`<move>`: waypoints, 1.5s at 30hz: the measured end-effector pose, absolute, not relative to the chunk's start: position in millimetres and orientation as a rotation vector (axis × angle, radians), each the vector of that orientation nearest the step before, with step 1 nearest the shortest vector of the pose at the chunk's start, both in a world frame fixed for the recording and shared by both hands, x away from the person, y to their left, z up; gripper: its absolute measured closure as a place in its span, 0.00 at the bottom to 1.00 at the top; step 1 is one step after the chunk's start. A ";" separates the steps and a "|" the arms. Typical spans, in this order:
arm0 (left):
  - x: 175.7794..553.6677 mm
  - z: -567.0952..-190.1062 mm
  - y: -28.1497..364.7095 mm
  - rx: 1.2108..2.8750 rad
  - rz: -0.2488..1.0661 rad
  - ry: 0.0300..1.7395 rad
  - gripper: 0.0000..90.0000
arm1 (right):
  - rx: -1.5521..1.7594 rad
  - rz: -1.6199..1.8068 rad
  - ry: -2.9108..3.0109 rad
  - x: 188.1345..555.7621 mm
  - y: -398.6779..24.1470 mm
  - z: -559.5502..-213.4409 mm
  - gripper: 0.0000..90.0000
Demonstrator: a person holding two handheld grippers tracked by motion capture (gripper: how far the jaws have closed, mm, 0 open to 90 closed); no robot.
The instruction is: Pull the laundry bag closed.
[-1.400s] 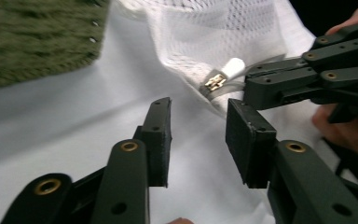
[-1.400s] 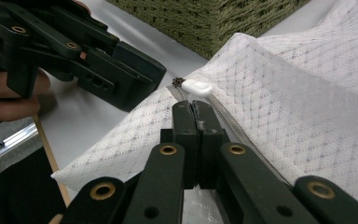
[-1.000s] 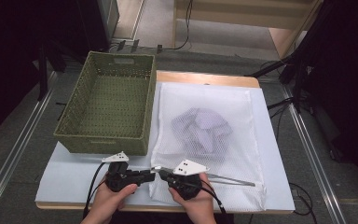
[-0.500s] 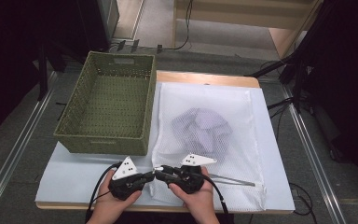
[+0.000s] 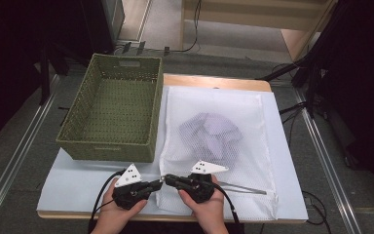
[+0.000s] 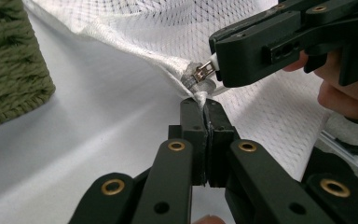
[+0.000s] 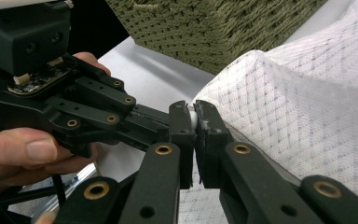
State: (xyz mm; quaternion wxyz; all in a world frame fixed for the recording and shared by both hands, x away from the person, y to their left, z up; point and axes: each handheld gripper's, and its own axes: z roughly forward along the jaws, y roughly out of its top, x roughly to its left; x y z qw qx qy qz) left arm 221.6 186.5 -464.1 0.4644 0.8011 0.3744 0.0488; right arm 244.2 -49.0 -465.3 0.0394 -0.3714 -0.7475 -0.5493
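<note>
Left gripper [image 6: 204, 105] pinching mesh bag [image 5: 214, 146] corner; right gripper [image 7: 195, 122] clamping zipper pull [image 6: 200, 74]. Keeping corner taut, drawing pull straight along seam.

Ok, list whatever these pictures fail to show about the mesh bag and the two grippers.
- Clothing in the mesh bag: high view, blurred behind the mesh; pale folds, kind unclear.
- Zipper pull: left gripper view, its far end hidden in the right gripper.
- Bag corner in the left gripper: the pinched part hidden between shut jaws.
- Basket: right gripper view, cut off by the top edge.
</note>
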 end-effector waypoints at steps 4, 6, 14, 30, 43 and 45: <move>225.5 -465.7 189.7 1.937 0.060 0.940 0.90 | -1.135 -1.693 -2.295 243.1 -48.2 -466.2 0.98; 227.0 -466.3 190.9 1.924 0.039 0.940 0.96 | -1.130 -1.694 -2.303 242.5 -47.6 -466.1 0.98; 227.7 -465.2 192.0 1.921 0.017 0.949 1.00 | -1.154 -1.694 -2.363 240.0 -47.0 -465.0 0.98; 228.1 -466.8 192.3 1.903 0.017 0.967 1.00 | -1.163 -1.674 -2.403 239.7 -49.7 -468.7 0.98; 232.7 -466.2 185.7 1.922 0.017 0.932 0.99 | -1.132 -1.702 -2.391 235.5 -50.2 -469.2 0.98; 235.0 -464.7 186.4 1.913 0.009 0.922 0.99 | -1.136 -1.713 -2.378 236.9 -52.2 -468.2 0.98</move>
